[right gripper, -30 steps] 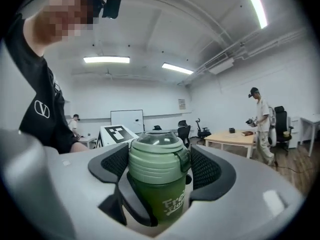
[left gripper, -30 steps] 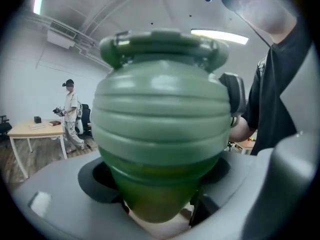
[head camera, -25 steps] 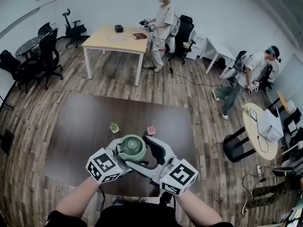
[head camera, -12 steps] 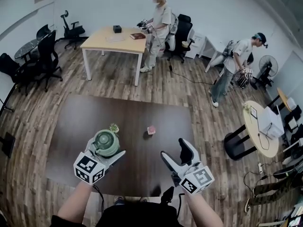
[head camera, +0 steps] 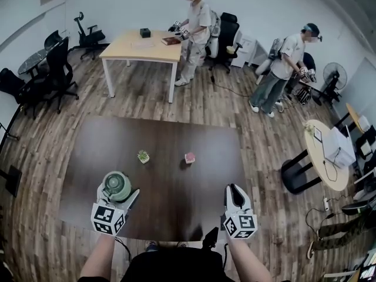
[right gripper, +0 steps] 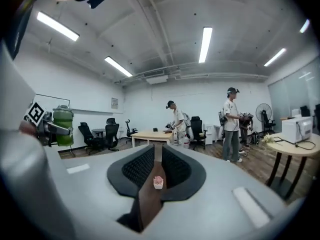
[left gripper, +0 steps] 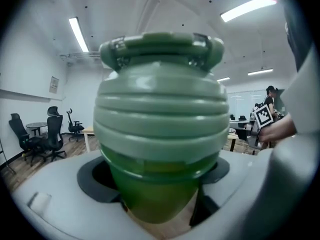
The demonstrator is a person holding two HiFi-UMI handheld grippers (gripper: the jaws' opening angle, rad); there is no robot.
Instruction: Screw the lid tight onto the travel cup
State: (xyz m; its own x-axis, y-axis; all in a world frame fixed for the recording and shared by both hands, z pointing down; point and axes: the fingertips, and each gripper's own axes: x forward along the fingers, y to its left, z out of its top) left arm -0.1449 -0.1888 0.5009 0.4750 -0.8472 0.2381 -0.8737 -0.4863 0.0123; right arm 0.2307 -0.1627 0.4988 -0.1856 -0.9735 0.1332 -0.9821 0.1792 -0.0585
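Fingers of left gripper (head camera: 117, 194) clamp travel cup (head camera: 116, 184), base hidden; right gripper (head camera: 234, 190) fingers just closing, empty.

You are drawing your two claws apart. The left claw (head camera: 119, 195) is carrying the cup (head camera: 116, 184) leftward and toward the near edge of the surface (head camera: 176, 134). The right claw (head camera: 234, 190), no longer at the cup, is swinging out to the right, its jaws just closing on nothing. Behind, a person (head camera: 282, 69) is walking toward the far wall.
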